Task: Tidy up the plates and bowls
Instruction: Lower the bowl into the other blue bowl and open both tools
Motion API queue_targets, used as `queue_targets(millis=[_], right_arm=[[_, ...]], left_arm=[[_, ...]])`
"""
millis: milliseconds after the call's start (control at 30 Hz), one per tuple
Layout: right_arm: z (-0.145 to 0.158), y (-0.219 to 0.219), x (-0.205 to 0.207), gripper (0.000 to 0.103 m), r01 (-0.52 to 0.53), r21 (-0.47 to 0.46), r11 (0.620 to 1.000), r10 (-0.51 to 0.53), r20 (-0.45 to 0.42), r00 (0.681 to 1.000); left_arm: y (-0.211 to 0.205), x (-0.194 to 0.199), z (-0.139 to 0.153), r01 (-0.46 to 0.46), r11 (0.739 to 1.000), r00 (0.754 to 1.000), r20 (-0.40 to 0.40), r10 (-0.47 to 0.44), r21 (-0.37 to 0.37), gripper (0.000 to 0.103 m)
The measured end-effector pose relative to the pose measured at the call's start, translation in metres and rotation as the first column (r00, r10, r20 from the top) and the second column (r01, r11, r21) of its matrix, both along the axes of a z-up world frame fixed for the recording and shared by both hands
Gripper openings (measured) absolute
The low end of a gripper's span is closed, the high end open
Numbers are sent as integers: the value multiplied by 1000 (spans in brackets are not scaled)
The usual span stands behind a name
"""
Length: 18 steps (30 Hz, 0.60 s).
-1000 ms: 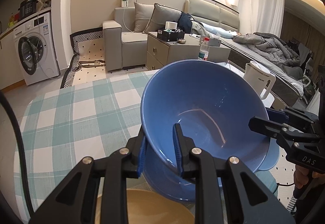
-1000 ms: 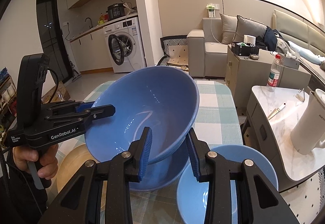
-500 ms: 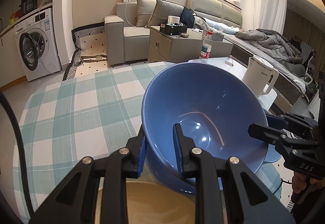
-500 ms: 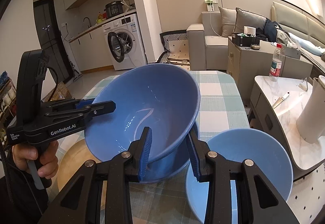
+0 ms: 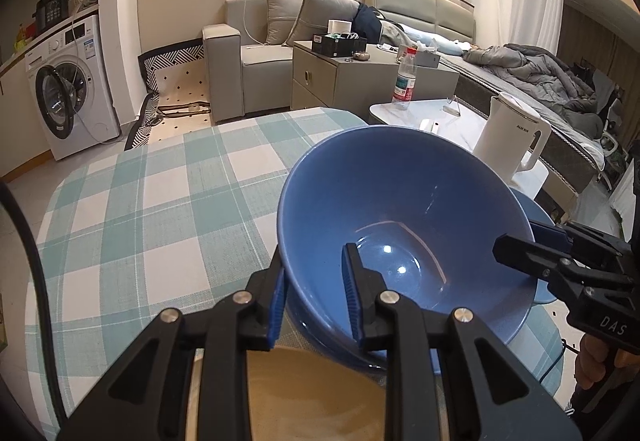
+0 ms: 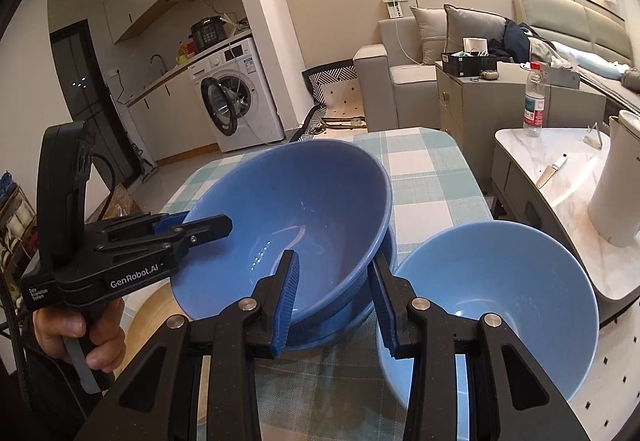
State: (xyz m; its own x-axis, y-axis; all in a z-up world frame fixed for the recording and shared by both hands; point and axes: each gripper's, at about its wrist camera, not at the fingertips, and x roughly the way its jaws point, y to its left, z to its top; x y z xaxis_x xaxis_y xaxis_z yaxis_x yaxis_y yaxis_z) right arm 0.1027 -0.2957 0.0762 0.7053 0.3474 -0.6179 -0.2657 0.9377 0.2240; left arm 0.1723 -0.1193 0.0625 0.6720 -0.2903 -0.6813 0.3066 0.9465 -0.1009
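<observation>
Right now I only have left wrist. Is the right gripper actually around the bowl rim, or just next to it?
Observer: Around it. The right gripper straddles the top bowl rim, one finger inside, one outside. Its jaws are opening with the rim between them.
Operator: I see a sliver of blue behind the bowl. What is it?
Observer: A lighter bowl, upright on the table, close beside the top bowl and just past the right gripper's outer finger. The part of its inside that shows is empty.
</observation>
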Motion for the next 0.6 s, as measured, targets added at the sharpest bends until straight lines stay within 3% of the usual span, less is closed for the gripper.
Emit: queue_targets(millis=[333, 600], right_arm=[[0, 13, -7, 39, 15, -71, 997, -12, 44, 999], [-6, 18, -5, 41, 12, -83, 996, -9, 30, 999]], left_arm=[[4, 3, -13, -23, 1000, 999, -34, 23, -15, 24], [4, 5, -25, -36, 999, 997, -63, 36, 1, 24]])
